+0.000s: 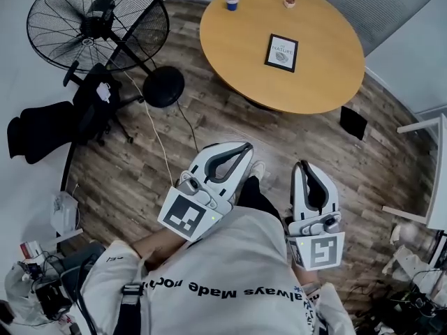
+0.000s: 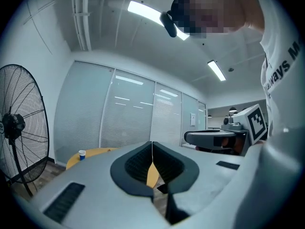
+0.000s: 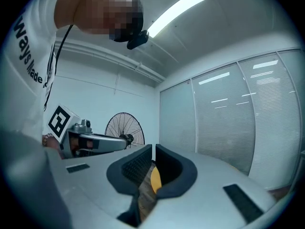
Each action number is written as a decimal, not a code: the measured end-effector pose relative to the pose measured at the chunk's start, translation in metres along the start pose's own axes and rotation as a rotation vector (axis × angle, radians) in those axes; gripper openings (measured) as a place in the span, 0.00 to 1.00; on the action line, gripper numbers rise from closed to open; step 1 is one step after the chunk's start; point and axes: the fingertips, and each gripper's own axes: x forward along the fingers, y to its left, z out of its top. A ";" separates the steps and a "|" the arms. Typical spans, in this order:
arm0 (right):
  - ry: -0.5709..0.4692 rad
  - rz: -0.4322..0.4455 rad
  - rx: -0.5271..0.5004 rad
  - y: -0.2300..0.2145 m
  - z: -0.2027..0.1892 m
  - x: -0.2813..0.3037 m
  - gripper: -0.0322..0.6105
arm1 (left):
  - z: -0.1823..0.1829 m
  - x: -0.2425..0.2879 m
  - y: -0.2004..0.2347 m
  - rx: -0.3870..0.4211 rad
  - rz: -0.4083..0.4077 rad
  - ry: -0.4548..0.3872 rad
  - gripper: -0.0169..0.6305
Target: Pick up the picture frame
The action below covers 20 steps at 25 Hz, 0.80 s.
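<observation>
The picture frame (image 1: 281, 52), black-edged with a white print, lies flat on the round wooden table (image 1: 237, 54), right of its middle. Both grippers hang low in front of the person's white shirt, well short of the table and above the wood floor. My left gripper (image 1: 245, 148) points toward the table with its jaws shut and nothing between them; its own view shows the jaw tips (image 2: 152, 147) meeting. My right gripper (image 1: 304, 165) is shut and empty too, its jaws (image 3: 153, 150) nearly touching. The frame shows in neither gripper view.
A blue paper cup (image 1: 232, 1) and a small brown item (image 1: 289, 2) stand at the table's far edge. A large floor fan (image 1: 98, 24) and a black office chair (image 1: 49, 128) are at the left. A white desk (image 1: 427, 176) is at the right, with clutter in both bottom corners.
</observation>
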 end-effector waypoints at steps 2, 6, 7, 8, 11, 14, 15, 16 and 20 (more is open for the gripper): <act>-0.002 0.004 0.002 -0.015 0.001 0.008 0.12 | 0.002 0.017 0.004 0.000 0.002 0.000 0.07; -0.008 0.004 0.009 -0.042 0.004 0.022 0.12 | 0.005 0.045 0.009 0.005 0.004 0.008 0.07; -0.014 0.003 0.013 -0.048 0.006 0.025 0.12 | 0.005 0.052 0.009 0.007 0.005 0.010 0.07; -0.021 0.003 0.018 -0.055 0.008 0.028 0.12 | 0.006 0.058 0.010 0.008 0.006 0.012 0.07; -0.014 0.010 0.011 -0.073 0.007 0.035 0.12 | 0.007 0.078 0.013 -0.003 0.004 0.015 0.07; -0.011 0.022 0.002 -0.090 0.006 0.042 0.12 | 0.008 0.098 0.015 -0.008 -0.004 0.019 0.07; -0.018 0.024 0.005 -0.096 0.007 0.045 0.12 | 0.008 0.104 0.015 -0.004 -0.005 0.020 0.07; -0.021 0.024 0.006 -0.102 0.008 0.047 0.12 | 0.009 0.111 0.015 -0.001 -0.004 0.022 0.07; -0.011 0.018 0.007 -0.127 0.004 0.053 0.12 | 0.008 0.134 0.016 0.009 0.000 0.031 0.07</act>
